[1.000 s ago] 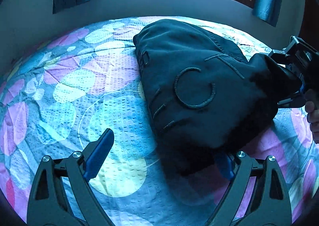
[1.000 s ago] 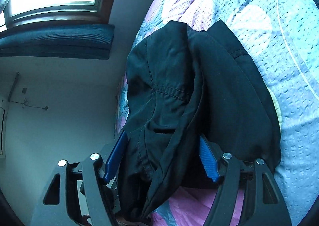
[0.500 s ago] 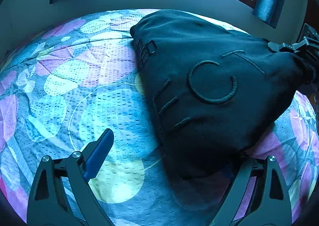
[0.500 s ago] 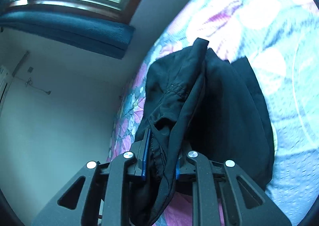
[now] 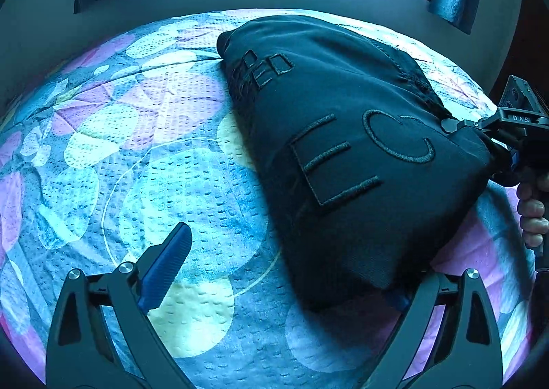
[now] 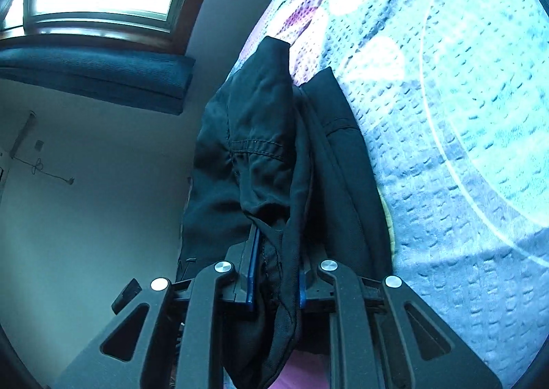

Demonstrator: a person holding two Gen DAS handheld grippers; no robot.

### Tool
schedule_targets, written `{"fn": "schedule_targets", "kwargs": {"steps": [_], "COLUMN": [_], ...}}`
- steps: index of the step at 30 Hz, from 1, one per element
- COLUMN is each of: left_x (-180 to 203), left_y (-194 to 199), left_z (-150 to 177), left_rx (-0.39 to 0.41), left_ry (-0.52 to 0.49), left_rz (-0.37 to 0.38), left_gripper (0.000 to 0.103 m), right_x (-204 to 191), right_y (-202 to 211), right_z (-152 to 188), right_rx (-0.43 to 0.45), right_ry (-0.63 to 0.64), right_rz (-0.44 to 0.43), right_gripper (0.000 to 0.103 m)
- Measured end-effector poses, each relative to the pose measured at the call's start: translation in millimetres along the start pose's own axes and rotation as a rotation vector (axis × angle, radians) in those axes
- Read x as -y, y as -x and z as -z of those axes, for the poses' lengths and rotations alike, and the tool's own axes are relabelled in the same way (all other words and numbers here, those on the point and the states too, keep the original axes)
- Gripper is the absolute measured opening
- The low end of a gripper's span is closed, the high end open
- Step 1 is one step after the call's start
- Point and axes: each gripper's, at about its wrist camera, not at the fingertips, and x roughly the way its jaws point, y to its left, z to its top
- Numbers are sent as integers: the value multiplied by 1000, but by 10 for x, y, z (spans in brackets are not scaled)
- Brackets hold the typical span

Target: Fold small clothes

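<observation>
On the bedspread [image 5: 144, 162] lies a dark garment [image 5: 343, 162] with embroidered letters.

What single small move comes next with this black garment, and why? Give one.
Probably close the left gripper on the near corner of the black garment. The right gripper is shut on bunched fabric at one end, raising it off the bedspread. The left jaws stand wide open with that corner draped over one fingertip, so pinching it would give both hands a hold.
</observation>
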Motion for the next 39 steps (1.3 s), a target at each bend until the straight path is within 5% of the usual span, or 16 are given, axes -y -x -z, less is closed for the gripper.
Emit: {"fn": "schedule_targets", "kwargs": {"steps": [7, 13, 14, 16, 19, 24, 29, 39], "left_x": [-38, -24, -23, -21, -26, -67, -71, -116], "left_y": [-19, -22, -25, -23, -30, -99, -122, -113], "left_z": [4, 5, 6, 7, 11, 35, 45, 56], "left_rx": [-7, -8, -9, -8, -13, -44, -52, -55], "left_ry": [20, 19, 21, 22, 26, 51, 47, 64], "left_rz": [11, 4, 4, 2, 3, 20, 16, 30], "left_gripper": [97, 97, 97, 97, 97, 100, 100, 101], "right_x": [-95, -195, -212, -259, -314, -198, 160, 156], "right_y": [185, 262, 241, 210, 226, 197, 79, 102], "right_z": [40, 193, 211, 234, 267, 353, 407, 421], "right_rx": [-14, -65, -73, -68, -52, -50, -47, -30], "right_ry": [-68, -35, -23, 27, 74, 92, 22, 27], "right_rz": [-67, -43, -26, 38, 60, 119, 53, 26], "right_gripper": [56, 61, 60, 30, 16, 13, 7, 7]}}
